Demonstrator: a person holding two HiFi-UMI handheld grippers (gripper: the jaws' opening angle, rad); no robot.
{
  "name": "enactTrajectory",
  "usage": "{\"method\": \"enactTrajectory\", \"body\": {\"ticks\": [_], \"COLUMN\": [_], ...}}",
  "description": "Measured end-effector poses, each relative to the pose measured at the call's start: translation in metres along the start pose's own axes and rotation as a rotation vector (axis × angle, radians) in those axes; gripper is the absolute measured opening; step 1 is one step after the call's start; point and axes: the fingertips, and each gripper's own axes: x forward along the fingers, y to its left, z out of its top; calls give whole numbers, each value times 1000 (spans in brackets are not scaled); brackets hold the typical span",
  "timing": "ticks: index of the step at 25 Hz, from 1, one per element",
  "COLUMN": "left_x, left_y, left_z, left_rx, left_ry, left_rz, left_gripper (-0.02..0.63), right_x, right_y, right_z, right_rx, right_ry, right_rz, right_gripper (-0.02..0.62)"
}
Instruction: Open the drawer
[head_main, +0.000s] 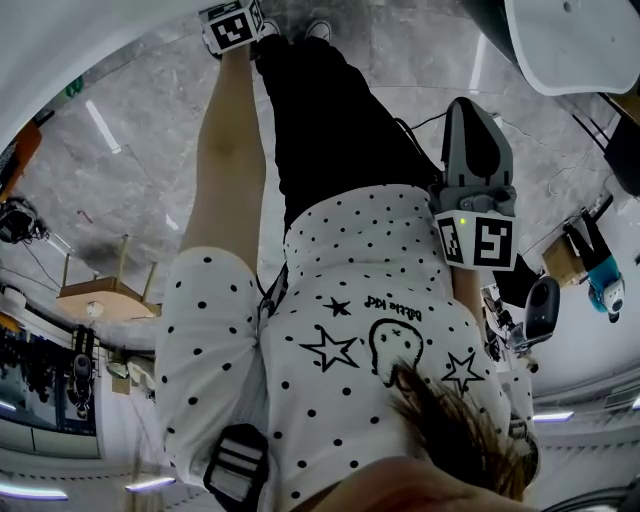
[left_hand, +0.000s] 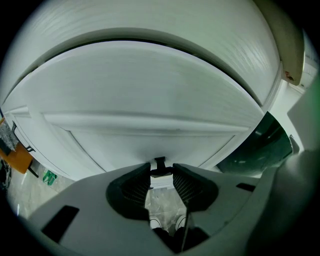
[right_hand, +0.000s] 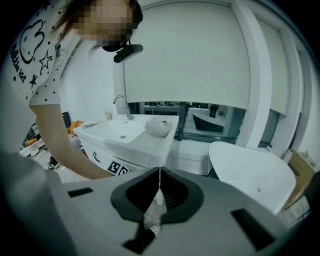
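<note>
In the left gripper view the white drawer front (left_hand: 150, 95) fills the picture. Its small black handle (left_hand: 159, 163) sits between the tips of my left gripper (left_hand: 161, 171), whose pads (left_hand: 186, 187) close on it from both sides. The head view shows only that gripper's marker cube (head_main: 232, 25), at the end of an outstretched arm. My right gripper (right_hand: 159, 175) hangs apart from the cabinet with its jaws together and nothing between them; in the head view my right gripper (head_main: 472, 115) is on the right, beside the person's hip.
From the right gripper view, the white vanity (right_hand: 150, 145) carries a basin, a tap (right_hand: 120, 102) and a white bundle (right_hand: 158, 127). A white tub (right_hand: 250, 170) stands to the right. A small wooden table (head_main: 100, 292) stands on the marble floor.
</note>
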Motion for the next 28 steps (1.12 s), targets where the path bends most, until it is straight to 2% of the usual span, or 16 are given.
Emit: {"method": "enactTrajectory", "body": {"ticks": [28], "left_x": [-11], "left_y": [-1], "left_z": [-18], "left_rx": [-14], "left_ry": [36], "left_rz": [-2], "left_gripper": [144], "right_x": [5], "right_y": [0], "right_z": [3], "right_rx": [-8], "right_ry": [-1], "right_rz": [22], "right_gripper": [14]}}
